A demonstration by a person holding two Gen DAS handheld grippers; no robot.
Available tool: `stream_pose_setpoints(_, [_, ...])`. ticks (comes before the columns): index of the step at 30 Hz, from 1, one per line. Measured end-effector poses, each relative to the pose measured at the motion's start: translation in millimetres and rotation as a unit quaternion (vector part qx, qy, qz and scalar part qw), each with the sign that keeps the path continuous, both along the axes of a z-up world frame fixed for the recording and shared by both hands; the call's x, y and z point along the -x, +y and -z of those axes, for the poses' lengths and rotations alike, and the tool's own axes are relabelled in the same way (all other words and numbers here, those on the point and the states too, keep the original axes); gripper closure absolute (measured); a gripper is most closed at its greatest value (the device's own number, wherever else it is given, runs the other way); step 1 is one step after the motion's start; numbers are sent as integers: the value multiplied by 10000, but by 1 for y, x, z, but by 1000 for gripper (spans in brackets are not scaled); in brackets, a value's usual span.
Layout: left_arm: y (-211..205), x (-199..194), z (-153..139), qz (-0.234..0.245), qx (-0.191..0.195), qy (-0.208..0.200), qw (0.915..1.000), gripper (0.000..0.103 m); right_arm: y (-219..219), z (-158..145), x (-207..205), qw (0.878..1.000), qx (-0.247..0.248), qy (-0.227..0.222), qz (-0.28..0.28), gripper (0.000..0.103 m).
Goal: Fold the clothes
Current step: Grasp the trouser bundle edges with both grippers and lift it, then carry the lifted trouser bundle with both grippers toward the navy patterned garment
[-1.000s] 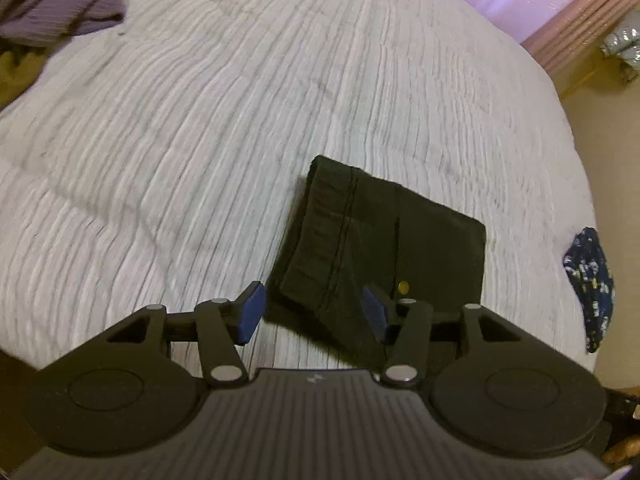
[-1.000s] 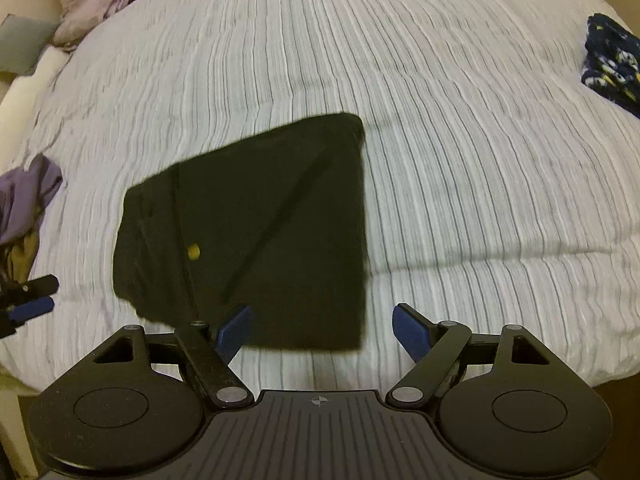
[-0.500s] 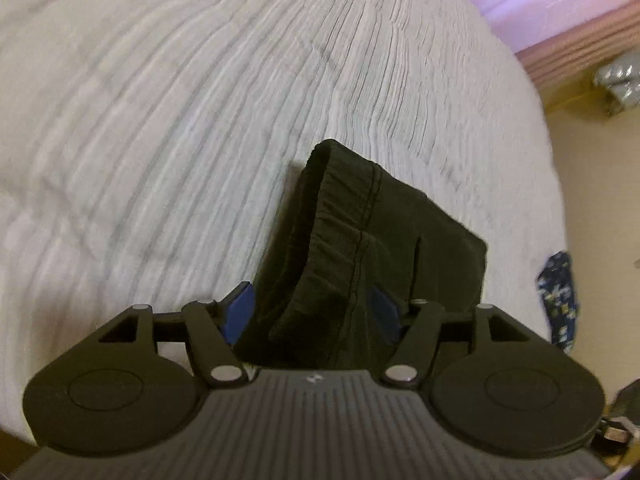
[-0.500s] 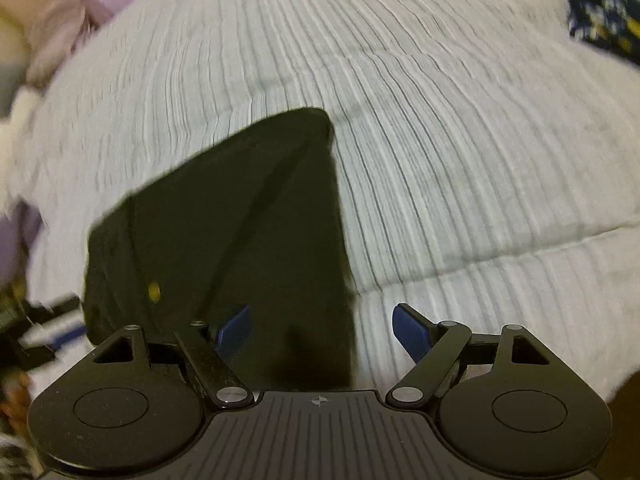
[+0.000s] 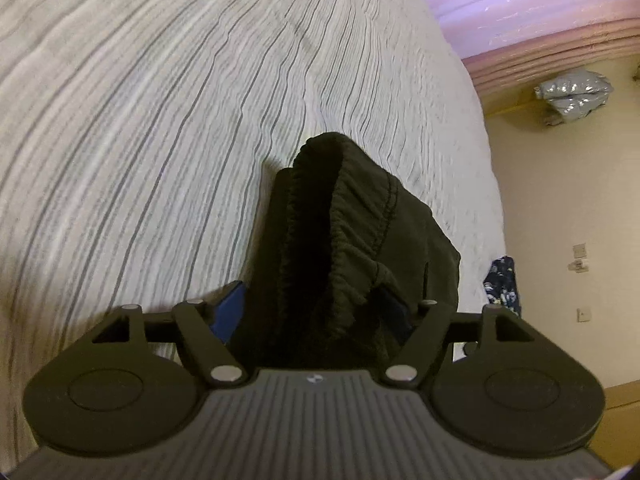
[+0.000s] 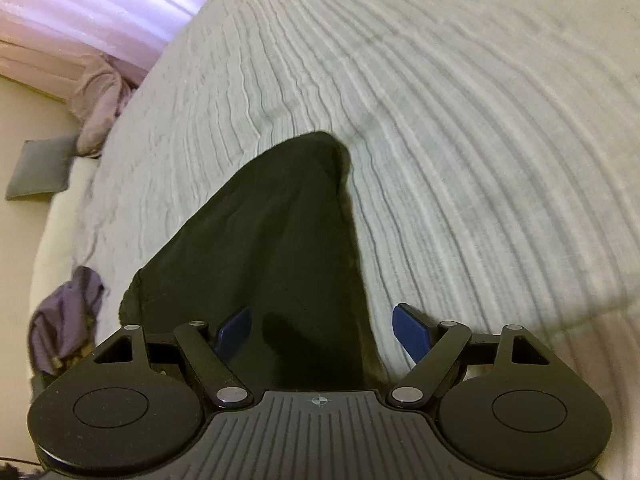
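Observation:
A folded black garment (image 5: 352, 240) with an elastic waistband lies on the white ribbed bedspread (image 5: 140, 120). My left gripper (image 5: 314, 312) is open, and the waistband end sits between its blue-padded fingers. In the right wrist view the same black garment (image 6: 280, 248) runs between the open fingers of my right gripper (image 6: 324, 330), along its right edge. Neither gripper has closed on the cloth.
A dark blue patterned cloth (image 5: 502, 284) hangs at the bed's right edge. A purple garment (image 6: 68, 316) and a mauve one (image 6: 102, 100) lie at the left edge, with a grey cushion (image 6: 40, 170) on the floor. A silver bag (image 5: 572, 94) sits by the wall.
Both grippers have come down and forward onto the black garment, so that its ends now sit between the open fingers. The garment itself has not moved.

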State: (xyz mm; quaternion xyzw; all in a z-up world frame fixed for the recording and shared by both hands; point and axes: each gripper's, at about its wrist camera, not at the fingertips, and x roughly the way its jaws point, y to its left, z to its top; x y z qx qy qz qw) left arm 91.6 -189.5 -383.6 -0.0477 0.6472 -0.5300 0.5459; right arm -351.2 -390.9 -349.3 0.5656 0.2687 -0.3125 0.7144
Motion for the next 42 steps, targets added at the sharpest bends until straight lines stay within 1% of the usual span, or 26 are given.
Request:
stream_pose_setpoints(2, [-3, 0, 6, 7, 22, 96, 10000, 34, -3, 9, 0, 9999, -41, -133, -17, 22])
stream_pose_setpoints(6, [-10, 0, 19, 20, 65, 289, 9996, 28, -7, 22, -1, 9988, -179, -422, 156, 22])
stream_pose_setpoints(9, [-15, 0, 26, 46, 92, 384, 9992, 28, -9, 28, -3, 9971, -312, -654, 236, 23])
stream_pose_setpoints(11, [-16, -1, 24, 74, 96, 387, 9992, 30, -8, 31, -7, 9956, -426, -807, 191, 23])
stream_pose_setpoints(12, [-15, -2, 24, 82, 104, 405, 9991, 35, -8, 31, -11, 9955, -464, -822, 97, 23])
stream_pose_setpoints(13, [-14, -2, 23, 87, 111, 416, 9990, 38, -7, 30, -16, 9960, -435, -777, -45, 29])
stream_pose_setpoints(15, [-12, -1, 22, 94, 123, 434, 9989, 41, -4, 25, -22, 9984, -231, -475, -225, 44])
stream_pose_setpoints(16, [-12, 0, 20, 113, 119, 403, 9991, 42, -3, 24, -20, 9983, -247, -498, -168, 51])
stream_pose_setpoints(17, [-13, 0, 19, 131, 113, 382, 9991, 42, -2, 23, -17, 9982, -264, -521, -107, 54])
stream_pose_setpoints(18, [-13, 1, 17, 146, 107, 365, 9992, 43, -1, 21, -13, 9980, -299, -550, 3, 62])
stream_pose_setpoints(19, [-15, 1, 15, 167, 97, 354, 9992, 45, 0, 20, -12, 9979, -291, -575, 68, 67])
stream_pose_setpoints(22, [-18, 1, 8, 277, 106, 315, 9991, 51, 9, 4, -10, 9985, -76, -523, 147, 76])
stream_pose_setpoints(27, [-28, 5, -14, 410, 209, 283, 9985, 53, 24, -21, -2, 9976, 117, -549, 395, 78])
stream_pose_setpoints(30, [-43, 17, -29, 630, 305, 233, 9973, 53, 27, -29, 19, 9953, 159, -647, 703, 78])
stream_pose_setpoints(33, [-68, 38, -39, 956, 380, 220, 9945, 53, 29, -36, 51, 9922, 188, -675, 1027, 78])
stream_pose_setpoints(37, [-111, 77, -48, 1443, 449, 227, 9883, 53, 27, -42, 100, 9858, 242, -718, 1497, 77])
stream_pose_setpoints(42, [-165, 142, -56, 1940, 574, 266, 9790, 53, 19, -50, 169, 9749, 371, -739, 2065, 78])
